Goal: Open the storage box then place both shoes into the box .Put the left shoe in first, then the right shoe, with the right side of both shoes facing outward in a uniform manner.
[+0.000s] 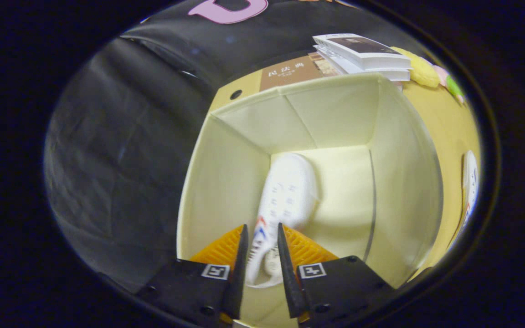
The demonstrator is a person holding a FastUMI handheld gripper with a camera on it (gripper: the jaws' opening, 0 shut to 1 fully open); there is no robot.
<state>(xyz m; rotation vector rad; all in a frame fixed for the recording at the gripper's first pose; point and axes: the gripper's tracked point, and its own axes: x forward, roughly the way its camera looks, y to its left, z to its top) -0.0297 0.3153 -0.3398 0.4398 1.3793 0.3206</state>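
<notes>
Gripping the heel end of the white canvas shoe with red and blue side stripes, my tongs have both black fingers pressed against its sides, so they are clamped on it. I hold it toe-first and pointing down into the open cream fabric storage box, with the toe near the far corner of the box floor; I cannot tell whether the sole already rests there. I judge this to be the left shoe going in first, held by the heel so that I can steer the toe down and let its side turn toward the box opening.

Beyond the box, on the yellow tabletop, lie a brown-covered book and a stack of white books, with a yellow soft toy just beside them. The second white shoe waits on the table outside the right wall of the box, well apart from my fingers. That tall right wall stands between me and it, so I expect to lift clear of the rim before reaching across.
</notes>
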